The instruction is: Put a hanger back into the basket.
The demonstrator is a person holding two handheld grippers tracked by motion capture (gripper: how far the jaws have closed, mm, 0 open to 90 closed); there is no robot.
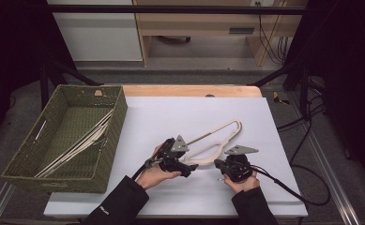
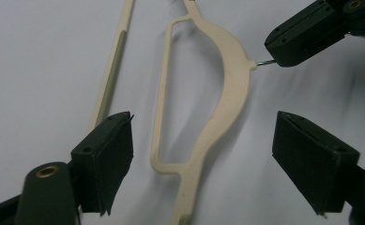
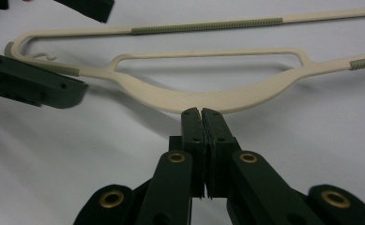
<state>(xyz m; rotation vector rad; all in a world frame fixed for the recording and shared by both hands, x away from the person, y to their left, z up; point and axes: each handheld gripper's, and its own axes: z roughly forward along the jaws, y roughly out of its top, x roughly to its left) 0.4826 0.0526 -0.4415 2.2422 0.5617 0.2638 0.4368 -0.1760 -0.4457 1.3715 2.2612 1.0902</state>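
A cream plastic hanger (image 1: pixel 216 141) lies flat on the white board (image 1: pixel 171 112) in front of me. My left gripper (image 1: pixel 190 167) is open. Its two jaws straddle one shoulder of the hanger (image 2: pixel 231 79) without touching it, in the left gripper view. My right gripper (image 1: pixel 220 165) is shut, its tips pressed together at the middle of the hanger's curved body (image 3: pixel 194 101). The left gripper view shows the thin metal hook wire (image 2: pixel 263 62) running into the right gripper's closed jaws (image 2: pixel 283 51).
A green woven basket (image 1: pixel 119 112) stands at the left of the board, with several cream hangers (image 1: pixel 77 145) lying in it. The board's front edge is close under my hands. Black cables (image 1: pixel 288 187) trail off to the right.
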